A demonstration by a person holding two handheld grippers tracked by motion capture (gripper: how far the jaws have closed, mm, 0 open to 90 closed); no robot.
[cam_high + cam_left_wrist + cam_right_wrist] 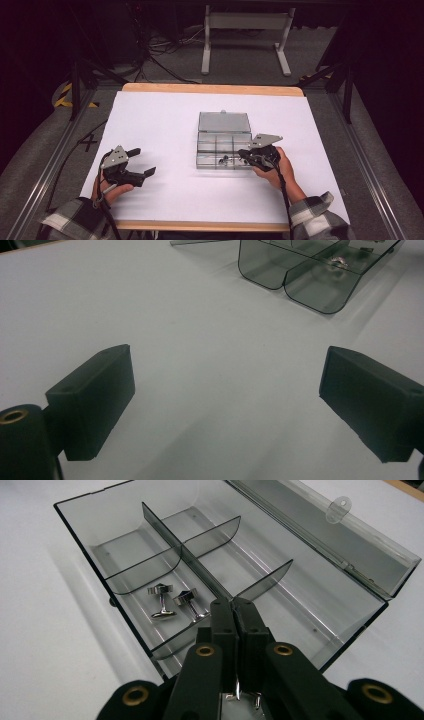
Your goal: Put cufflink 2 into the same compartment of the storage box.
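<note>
Right claw (235,605) pinched over clear organizer box (80,517), cufflinks (175,602) beside

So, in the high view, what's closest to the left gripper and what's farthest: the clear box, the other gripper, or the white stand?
1. Box: just right of the left gripper.
2. Right gripper: at the box's right end.
3. White stand: far off at the back.

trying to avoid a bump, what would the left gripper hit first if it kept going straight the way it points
Most likely the clear smoky plastic compartment box: in the left gripper view it lies ahead of the open left gripper, slightly to one side, with bare white table sheet between. Depth is unclear, so it might slide just past its rounded corner.
</note>
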